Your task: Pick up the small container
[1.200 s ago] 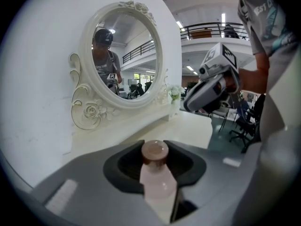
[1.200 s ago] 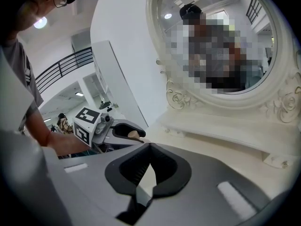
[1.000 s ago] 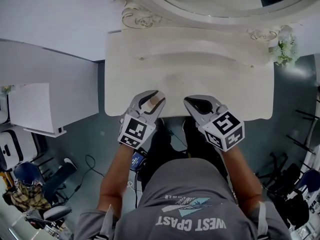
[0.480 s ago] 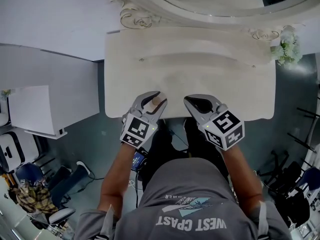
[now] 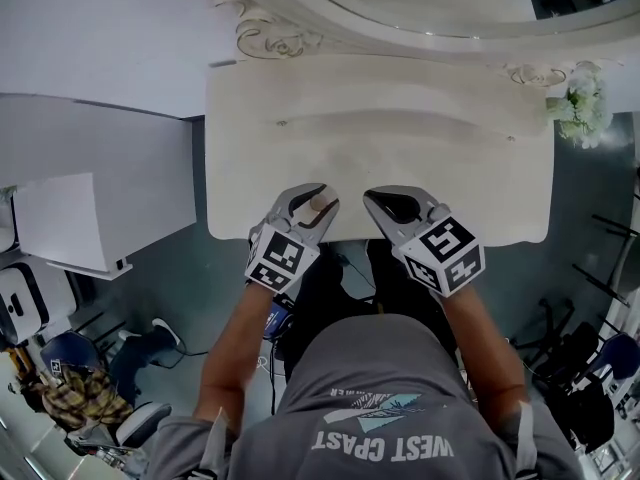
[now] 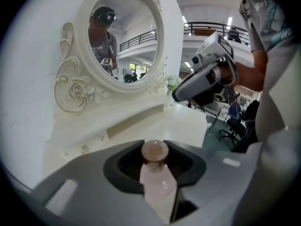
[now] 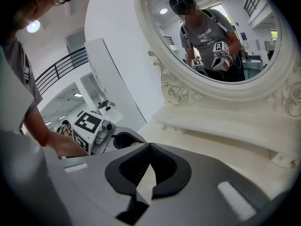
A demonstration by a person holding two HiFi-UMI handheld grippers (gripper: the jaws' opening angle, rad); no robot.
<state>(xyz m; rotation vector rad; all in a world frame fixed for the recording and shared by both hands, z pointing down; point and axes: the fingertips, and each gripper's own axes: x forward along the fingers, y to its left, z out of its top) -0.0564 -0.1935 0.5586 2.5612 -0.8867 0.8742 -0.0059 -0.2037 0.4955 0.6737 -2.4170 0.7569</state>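
Observation:
The small container point(image 6: 156, 175) is a pale pink bottle with a brownish round cap point(image 5: 320, 204). My left gripper point(image 5: 310, 203) is shut on it, jaws pressed to its sides, held over the near edge of the white dressing table point(image 5: 380, 148). In the left gripper view the bottle stands upright between the jaws, cap up. My right gripper point(image 5: 397, 208) hovers just to the right of it, shut, with nothing between its jaws point(image 7: 149, 173). The two grippers sit side by side, apart.
An ornate oval mirror point(image 5: 420, 8) with carved roses rises at the table's back. White flowers point(image 5: 578, 103) stand at the table's right end. A raised shelf with small knobs point(image 6: 101, 138) runs below the mirror. White cabinets point(image 5: 90, 218) stand to the left.
Both grippers have held their place over the table's near edge; only the head view has shifted slightly. The bottle stays in the left gripper.

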